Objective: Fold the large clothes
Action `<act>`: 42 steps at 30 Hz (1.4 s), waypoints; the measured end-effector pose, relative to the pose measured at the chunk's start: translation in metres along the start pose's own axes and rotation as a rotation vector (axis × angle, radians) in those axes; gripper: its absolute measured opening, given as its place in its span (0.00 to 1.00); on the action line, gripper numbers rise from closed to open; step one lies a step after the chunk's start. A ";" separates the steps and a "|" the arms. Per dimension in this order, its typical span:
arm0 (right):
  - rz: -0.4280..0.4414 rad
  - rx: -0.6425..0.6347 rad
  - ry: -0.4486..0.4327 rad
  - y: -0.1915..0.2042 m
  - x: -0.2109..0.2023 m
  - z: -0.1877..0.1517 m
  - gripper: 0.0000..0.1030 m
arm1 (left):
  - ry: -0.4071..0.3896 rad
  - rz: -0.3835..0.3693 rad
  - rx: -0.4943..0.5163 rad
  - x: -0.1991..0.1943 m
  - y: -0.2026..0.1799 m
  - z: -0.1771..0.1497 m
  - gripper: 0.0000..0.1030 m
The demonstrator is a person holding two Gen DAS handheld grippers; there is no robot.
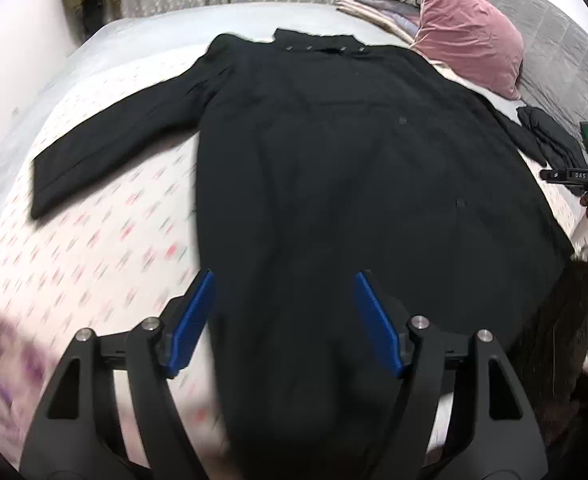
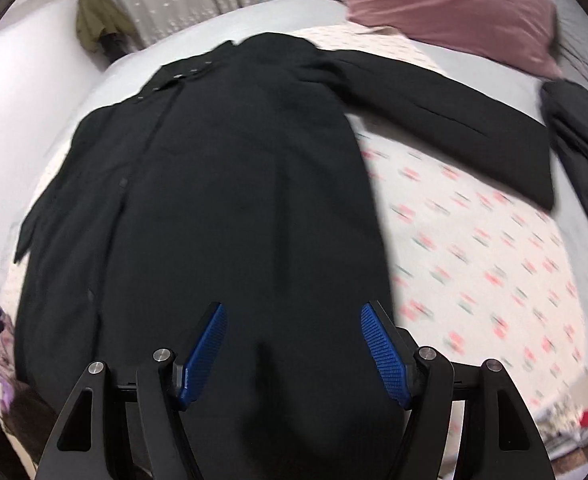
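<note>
A long black coat (image 1: 334, 168) lies flat on the bed, collar toward the far end, hem toward me. Its left sleeve (image 1: 105, 148) stretches out over the patterned sheet. In the right wrist view the coat (image 2: 221, 200) fills the middle and its right sleeve (image 2: 446, 116) stretches out to the right. My left gripper (image 1: 283, 280) is open and empty above the coat's lower left part. My right gripper (image 2: 294, 312) is open and empty above the coat's lower right part. The right gripper also shows at the right edge of the left wrist view (image 1: 586, 176).
A pink pillow (image 1: 466, 28) and folded bedding lie at the head of the bed. A second dark garment (image 2: 582, 148) lies to the right of the sleeve. An olive jacket (image 2: 97, 20) hangs by the curtain. The flowered sheet (image 2: 478, 240) is bare beside the coat.
</note>
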State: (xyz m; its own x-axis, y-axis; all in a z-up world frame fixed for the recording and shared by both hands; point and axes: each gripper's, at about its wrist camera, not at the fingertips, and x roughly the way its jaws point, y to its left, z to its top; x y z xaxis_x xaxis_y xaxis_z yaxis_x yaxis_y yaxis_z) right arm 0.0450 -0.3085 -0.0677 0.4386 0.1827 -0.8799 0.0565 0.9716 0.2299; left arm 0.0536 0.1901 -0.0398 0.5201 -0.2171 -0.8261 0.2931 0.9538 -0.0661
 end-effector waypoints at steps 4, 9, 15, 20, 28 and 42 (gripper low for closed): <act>0.062 -0.015 -0.003 0.047 0.029 0.040 0.69 | 0.042 0.014 -0.057 0.054 -0.004 0.029 0.71; 0.149 -0.060 -0.036 0.094 0.055 0.058 0.69 | 0.018 0.046 -0.236 0.058 0.029 0.043 0.71; 0.173 -0.123 -0.054 0.112 0.092 0.055 0.70 | -0.051 0.152 -0.508 0.038 0.141 0.052 0.90; 0.192 -0.160 -0.042 0.124 0.100 0.061 0.70 | -0.055 0.229 -0.762 0.063 0.249 0.034 0.90; 0.151 -0.194 -0.055 0.129 0.117 0.066 0.70 | -0.195 0.325 -0.930 0.090 0.315 0.034 0.77; 0.106 -0.209 -0.095 0.137 0.132 0.073 0.70 | -0.159 0.787 -0.709 0.080 0.340 0.066 0.27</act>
State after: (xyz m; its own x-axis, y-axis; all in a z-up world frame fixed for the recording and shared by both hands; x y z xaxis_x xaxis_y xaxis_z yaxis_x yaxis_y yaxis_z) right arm 0.1757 -0.1622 -0.1218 0.5151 0.2802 -0.8100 -0.1770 0.9595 0.2193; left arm 0.2479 0.4828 -0.0917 0.4735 0.5361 -0.6988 -0.6765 0.7294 0.1012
